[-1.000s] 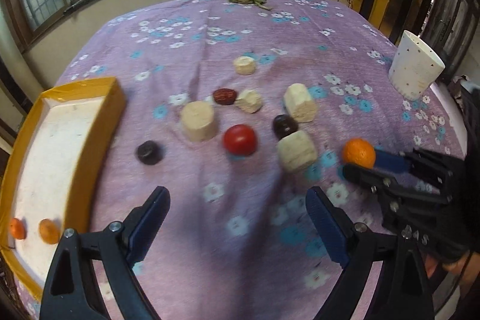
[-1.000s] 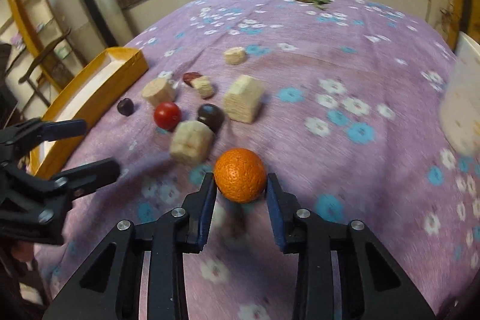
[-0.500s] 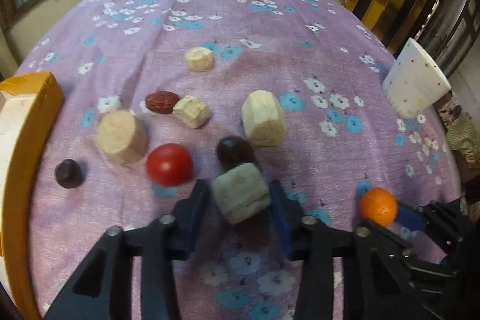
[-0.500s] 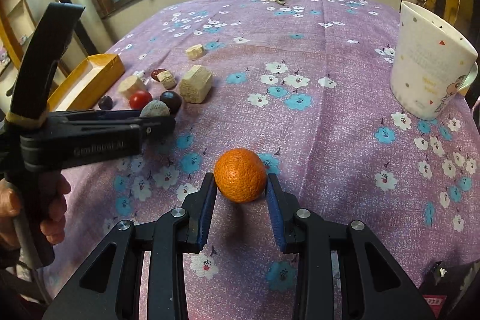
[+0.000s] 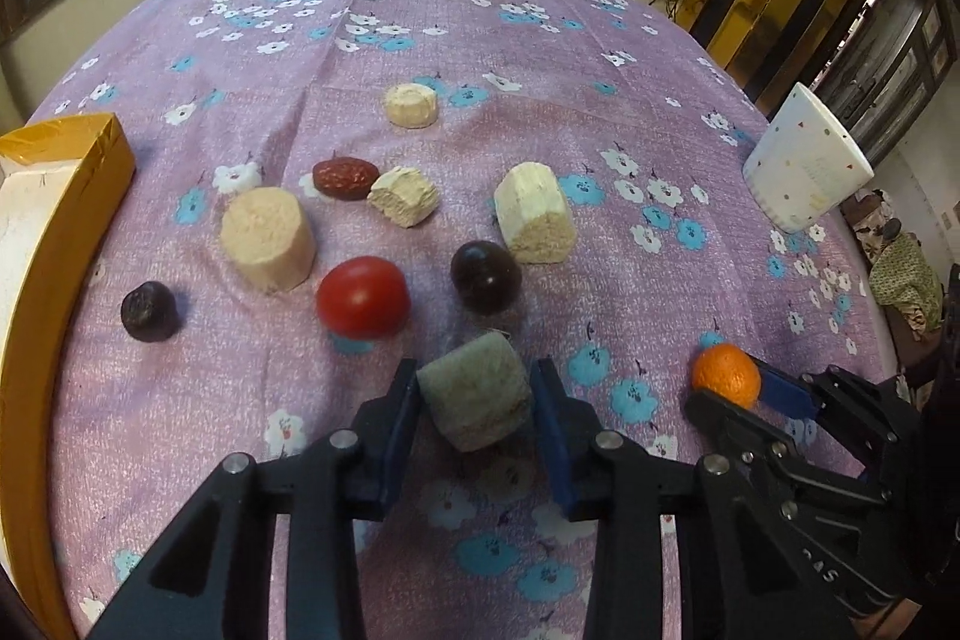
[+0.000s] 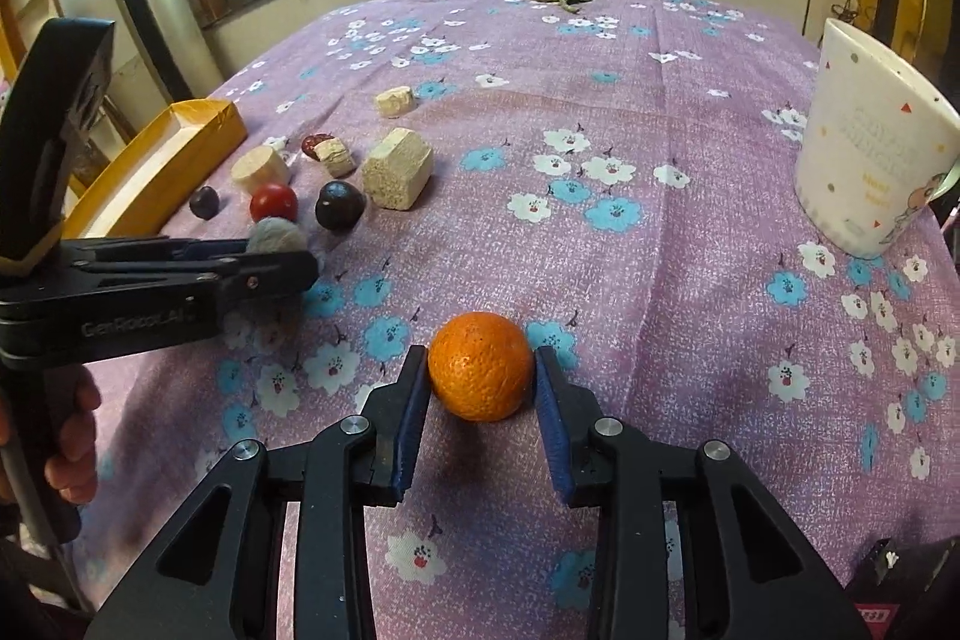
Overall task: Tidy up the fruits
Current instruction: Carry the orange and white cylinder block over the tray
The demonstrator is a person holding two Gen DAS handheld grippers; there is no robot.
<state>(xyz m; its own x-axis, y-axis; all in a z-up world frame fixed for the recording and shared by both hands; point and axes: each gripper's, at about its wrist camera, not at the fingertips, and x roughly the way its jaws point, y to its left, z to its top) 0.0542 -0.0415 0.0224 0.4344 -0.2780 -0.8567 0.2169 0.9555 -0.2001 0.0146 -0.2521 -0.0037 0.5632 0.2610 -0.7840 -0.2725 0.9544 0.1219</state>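
We are pinching a pale chunk point(image 5: 477, 403) in the left gripper point(image 5: 474, 388) and the orange point(image 6: 481, 365) in the right gripper point(image 6: 481, 382). At ten o'clock, the yellow tray point(image 5: 72, 196) is waiting; the tomato point(image 5: 363, 296) and dark fruits are remaining on the cloth.

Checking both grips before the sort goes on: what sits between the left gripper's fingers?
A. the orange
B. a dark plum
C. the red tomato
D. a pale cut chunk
D: the left gripper is clamped on the pale cut chunk; the orange sits in the right gripper.
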